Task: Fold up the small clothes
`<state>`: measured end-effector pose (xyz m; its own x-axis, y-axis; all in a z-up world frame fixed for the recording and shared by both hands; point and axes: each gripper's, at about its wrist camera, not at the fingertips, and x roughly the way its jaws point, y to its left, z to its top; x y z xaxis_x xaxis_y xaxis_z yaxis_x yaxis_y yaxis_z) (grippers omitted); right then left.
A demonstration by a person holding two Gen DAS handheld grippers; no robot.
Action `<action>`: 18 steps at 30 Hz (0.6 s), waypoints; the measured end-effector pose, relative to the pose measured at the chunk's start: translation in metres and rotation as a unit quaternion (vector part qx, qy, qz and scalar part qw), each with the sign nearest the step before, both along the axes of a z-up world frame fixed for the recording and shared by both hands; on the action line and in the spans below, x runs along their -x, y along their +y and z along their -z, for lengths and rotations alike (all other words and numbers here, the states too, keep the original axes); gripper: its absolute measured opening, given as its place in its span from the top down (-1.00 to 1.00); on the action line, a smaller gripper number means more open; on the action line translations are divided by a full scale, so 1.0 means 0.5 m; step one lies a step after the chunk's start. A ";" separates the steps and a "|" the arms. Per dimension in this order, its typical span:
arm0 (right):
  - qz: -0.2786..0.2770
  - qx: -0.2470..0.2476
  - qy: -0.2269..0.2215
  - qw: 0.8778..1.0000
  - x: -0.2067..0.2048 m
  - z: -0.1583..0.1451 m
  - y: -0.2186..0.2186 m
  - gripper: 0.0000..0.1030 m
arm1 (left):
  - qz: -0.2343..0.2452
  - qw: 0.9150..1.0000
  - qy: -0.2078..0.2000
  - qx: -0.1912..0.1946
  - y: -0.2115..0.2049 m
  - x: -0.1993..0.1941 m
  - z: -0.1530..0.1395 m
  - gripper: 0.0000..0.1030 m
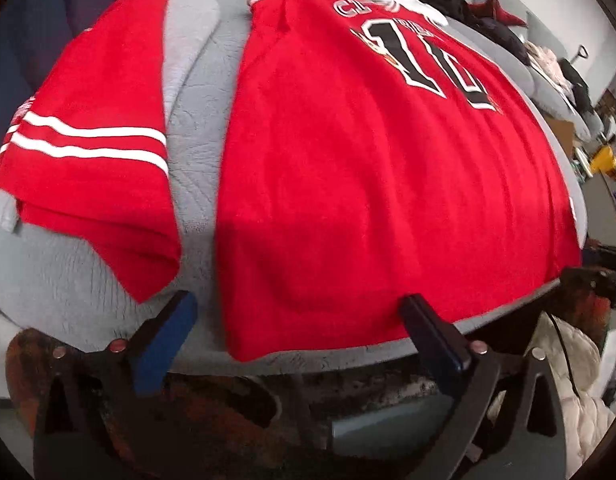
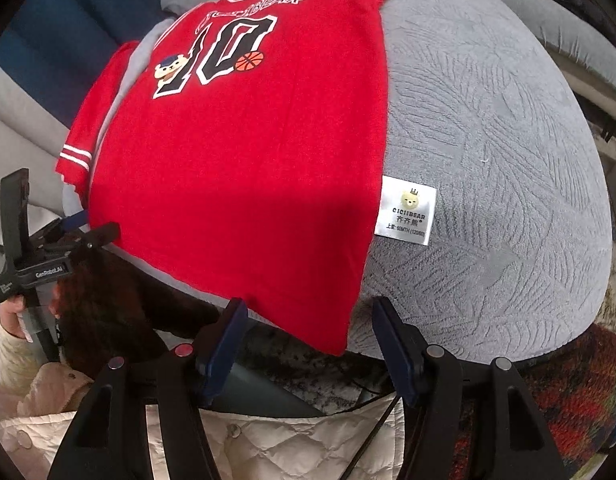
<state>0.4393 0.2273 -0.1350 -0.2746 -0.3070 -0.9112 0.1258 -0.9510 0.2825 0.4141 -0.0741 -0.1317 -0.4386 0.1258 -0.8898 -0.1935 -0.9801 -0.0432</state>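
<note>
Hem first, that's our read of the step: the red jersey (image 2: 244, 168) lies flat, number side up, on the grey cushion (image 2: 487, 120), its bottom edge hanging a little over the near rim, and both tongs are lined up on that edge. We've got the left tongs (image 1: 304, 336) spread about as wide as they go, nothing between them yet, straddling the hem near the jersey's left corner. We see the right tongs (image 2: 308, 340) partly open, also empty, with the right corner of the hem sitting just between the fingers but not pinched.

Red shorts (image 1: 92, 152) with white stripes lie beside the jersey on the left, apart from it, so we leave those alone for now. White label (image 2: 405, 210) sticks out from the jersey's right side seam.

To do this well, we'd say take both corners at matching points on the hem, so the fold comes up square. We'd bite only the cloth, not the cushion's plush cover underneath. Left tongs look set a touch inside the corner; nudging outward would help. Then we lift together and carry the hem toward the collar, keeping the cloth taut between us so no crease runs across the number
</note>
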 end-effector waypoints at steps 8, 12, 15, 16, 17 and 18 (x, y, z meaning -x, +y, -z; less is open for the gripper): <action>0.008 0.016 0.000 1.000 -0.004 0.002 0.008 -0.22 | -0.004 1.000 0.008 0.006 0.003 -0.024 -0.001 -0.95; 0.011 0.017 0.008 1.000 -0.014 0.001 0.009 -0.23 | -0.008 1.000 0.014 0.010 0.006 -0.037 -0.004 -0.96; 0.013 0.017 0.010 1.000 -0.019 0.001 0.010 -0.23 | -0.013 1.000 0.014 0.001 0.002 -0.044 -0.008 -0.96; 0.014 0.015 0.010 1.000 -0.020 0.001 0.009 -0.23 | -0.014 1.000 0.014 -0.003 0.000 -0.046 -0.010 -0.96; 0.014 0.013 0.009 1.000 -0.020 0.001 0.008 -0.23 | -0.012 1.000 0.012 -0.002 0.001 -0.048 -0.011 -0.96; 0.016 0.012 0.009 1.000 -0.021 0.000 0.008 -0.23 | -0.011 1.000 0.010 0.000 0.002 -0.051 -0.012 -0.96</action>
<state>0.4498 0.2312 -0.1351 -0.3002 -0.3195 -0.8988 0.1011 -0.9476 0.3031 0.4397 -0.0732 -0.1258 -0.4585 0.1163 -0.8810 -0.1730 -0.9841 -0.0398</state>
